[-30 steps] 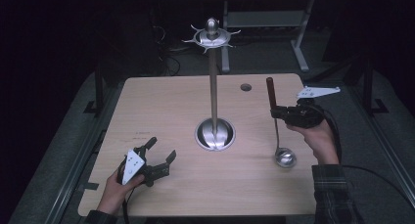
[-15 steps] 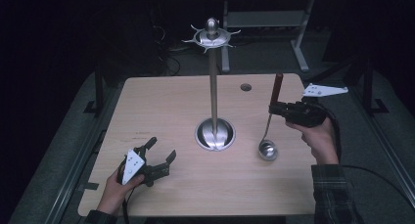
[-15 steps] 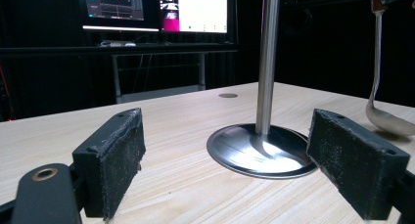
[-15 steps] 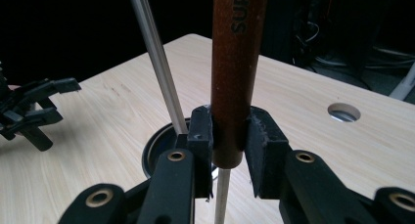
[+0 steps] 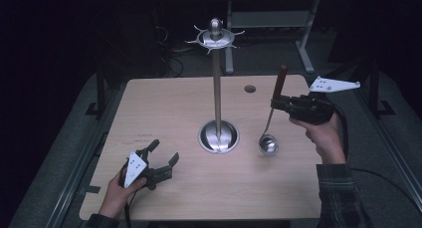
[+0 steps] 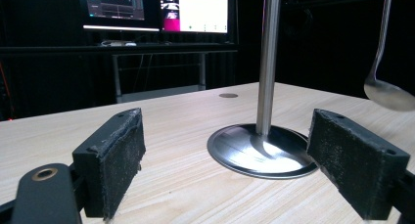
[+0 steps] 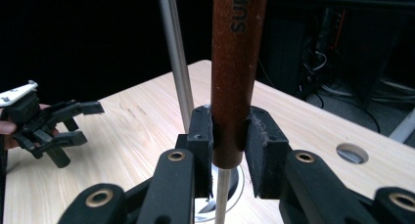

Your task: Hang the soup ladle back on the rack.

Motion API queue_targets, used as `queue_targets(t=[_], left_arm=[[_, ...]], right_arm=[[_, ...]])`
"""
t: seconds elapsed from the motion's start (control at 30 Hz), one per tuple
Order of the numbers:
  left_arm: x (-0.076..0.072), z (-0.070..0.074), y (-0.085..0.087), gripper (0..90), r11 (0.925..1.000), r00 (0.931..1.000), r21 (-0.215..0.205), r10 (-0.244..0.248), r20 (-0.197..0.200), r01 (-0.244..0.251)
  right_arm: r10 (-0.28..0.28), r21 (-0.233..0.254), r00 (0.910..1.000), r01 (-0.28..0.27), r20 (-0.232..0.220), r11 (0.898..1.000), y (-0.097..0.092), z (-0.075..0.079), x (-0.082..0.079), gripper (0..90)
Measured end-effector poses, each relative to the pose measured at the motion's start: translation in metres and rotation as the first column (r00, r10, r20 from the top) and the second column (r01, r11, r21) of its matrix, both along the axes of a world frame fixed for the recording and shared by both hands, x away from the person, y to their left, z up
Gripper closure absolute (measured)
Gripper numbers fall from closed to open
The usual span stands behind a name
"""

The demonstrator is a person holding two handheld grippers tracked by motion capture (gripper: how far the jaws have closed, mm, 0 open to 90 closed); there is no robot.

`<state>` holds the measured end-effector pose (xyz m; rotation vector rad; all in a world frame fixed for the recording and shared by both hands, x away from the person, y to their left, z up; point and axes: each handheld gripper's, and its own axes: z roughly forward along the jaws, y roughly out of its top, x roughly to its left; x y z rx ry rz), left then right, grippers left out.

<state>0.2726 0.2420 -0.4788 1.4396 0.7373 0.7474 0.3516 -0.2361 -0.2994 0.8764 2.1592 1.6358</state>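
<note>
A steel ladle (image 5: 269, 145) with a brown wooden handle (image 7: 236, 62) hangs upright in the air, its bowl (image 6: 389, 93) just above the table. My right gripper (image 5: 277, 104) (image 7: 229, 138) is shut on the lower part of that handle. A tall steel stand (image 5: 217, 88) with a round base (image 6: 262, 153) and hooks at its top (image 5: 215, 39) rises from the middle of the table, left of the ladle. My left gripper (image 5: 161, 160) (image 6: 240, 170) rests near the table's front left, open, with nothing between its pads; it faces the stand.
The wooden table (image 5: 169, 108) has a small round hole (image 5: 250, 88) at the back right. Monitors (image 6: 156, 9) glow on a desk beyond the table. Dark floor and frame legs surround the table.
My right gripper has risen and moved left with the ladle, lifting its bowl off the table and closer to the stand. The left gripper has stayed put.
</note>
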Motion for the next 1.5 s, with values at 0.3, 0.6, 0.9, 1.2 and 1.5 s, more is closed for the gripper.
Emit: queue_targets(t=[0.3,0.6,0.9,1.2,1.5], left_arm=[[0.0,0.0,0.0,13.6,1.0,1.0,-0.001,0.001,0.0,-0.001],[0.0,0.0,0.0,13.6,1.0,1.0,0.003,0.0,-0.001,0.0],[0.0,0.0,0.0,13.6,1.0,1.0,0.003,-0.001,0.0,0.001],[0.0,0.0,0.001,13.6,1.0,1.0,0.006,0.0,-0.001,0.0],[0.0,0.0,0.0,13.6,1.0,1.0,0.005,-0.001,-0.001,0.001]], right_arm=[[0.045,0.001,0.9979,-0.045,0.047,0.999,0.012,0.029,0.0,73.5],[0.09,0.0,0.9933,-0.09,0.072,0.996,0.031,0.051,0.001,73.5],[0.135,-0.018,0.9875,-0.134,0.082,0.991,0.055,0.063,0.004,73.5],[0.155,-0.023,0.9847,-0.153,0.081,0.988,0.072,0.067,0.01,73.5],[0.154,-0.028,0.9851,-0.152,0.077,0.988,0.079,0.069,0.015,73.5]])
